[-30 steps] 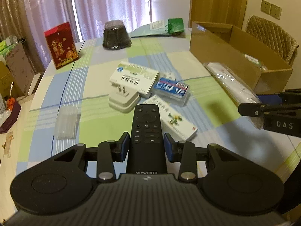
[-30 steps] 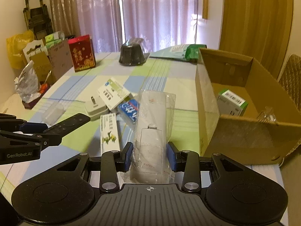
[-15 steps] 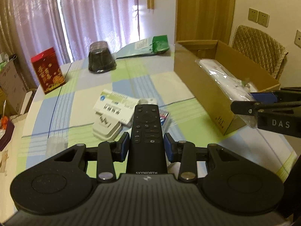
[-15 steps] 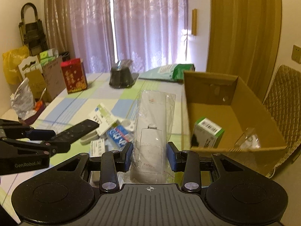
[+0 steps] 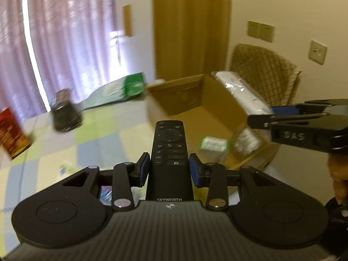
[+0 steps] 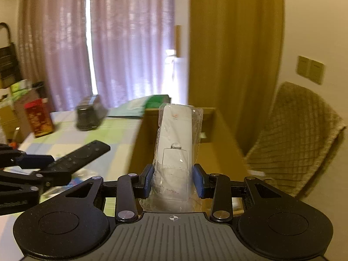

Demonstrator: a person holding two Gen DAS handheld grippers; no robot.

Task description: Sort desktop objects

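Note:
My left gripper (image 5: 169, 169) is shut on a black Skyworth remote (image 5: 169, 150), held above the table and pointing at the open cardboard box (image 5: 187, 100). My right gripper (image 6: 174, 183) is shut on a white remote in a clear plastic bag (image 6: 177, 150), raised over the box (image 6: 219, 156). In the left wrist view the bagged remote (image 5: 239, 91) hangs above the box's right side. From the right wrist view, the black remote (image 6: 80, 156) is to the left, over the table edge. A green-and-white packet (image 5: 214, 143) lies inside the box.
On the checked tablecloth (image 5: 97, 139) stand a dark lidded container (image 5: 65, 115), a red box (image 5: 10, 134) and a green-ended bag (image 5: 121, 91) at the far side. A woven chair (image 6: 300, 134) sits right of the box. Curtains hang behind the table.
Both grippers have risen and swung right toward the box with their remotes still held. The boxes on the table have dropped out of view. The frames are now motion-blurred.

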